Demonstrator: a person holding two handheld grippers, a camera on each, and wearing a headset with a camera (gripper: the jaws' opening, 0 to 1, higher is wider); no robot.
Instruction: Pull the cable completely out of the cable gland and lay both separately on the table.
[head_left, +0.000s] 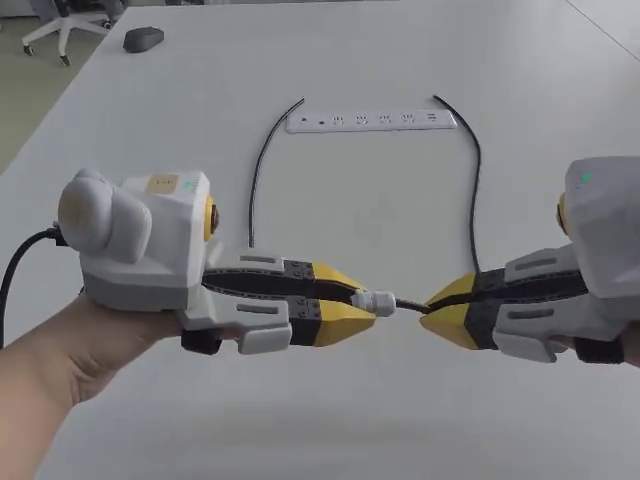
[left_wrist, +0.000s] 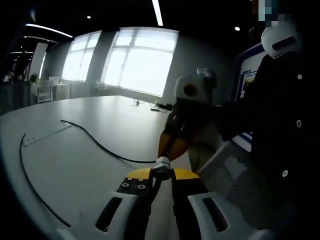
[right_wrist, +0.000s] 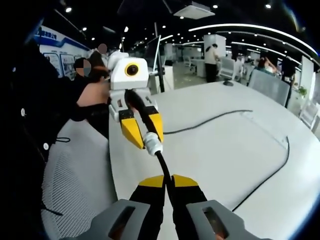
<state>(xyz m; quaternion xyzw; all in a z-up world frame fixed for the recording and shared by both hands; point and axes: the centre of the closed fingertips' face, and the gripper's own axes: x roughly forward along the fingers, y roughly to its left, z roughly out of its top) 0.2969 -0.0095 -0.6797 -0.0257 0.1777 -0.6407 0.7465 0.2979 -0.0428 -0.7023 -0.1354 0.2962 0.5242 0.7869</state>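
The left tongs (head_left: 365, 303) are clenched on the cable gland (head_left: 377, 301), their yellow tips nearly together on its small white ribbed plastic body, whose rounded nut end sticks out past them. Facing them tip to tip, the right tongs (head_left: 430, 308) are pinched tight on the cable (head_left: 408, 304), a thin, smooth black line; a short bare stretch of it runs from the gland's mouth into those jaws. Gland and cable are thus joined and held in the air just above the white matte tabletop (head_left: 350, 420), between the two tools. In the right gripper view the cable (right_wrist: 162, 165) rises from the closed yellow tips (right_wrist: 168, 180) to the gland (right_wrist: 151, 142). Farther back on the tabletop lies a flat white power strip (head_left: 370, 121), with a thin black cord (head_left: 262, 165) curving off each end, and a dark rounded mouse (head_left: 143, 39) near the far edge.
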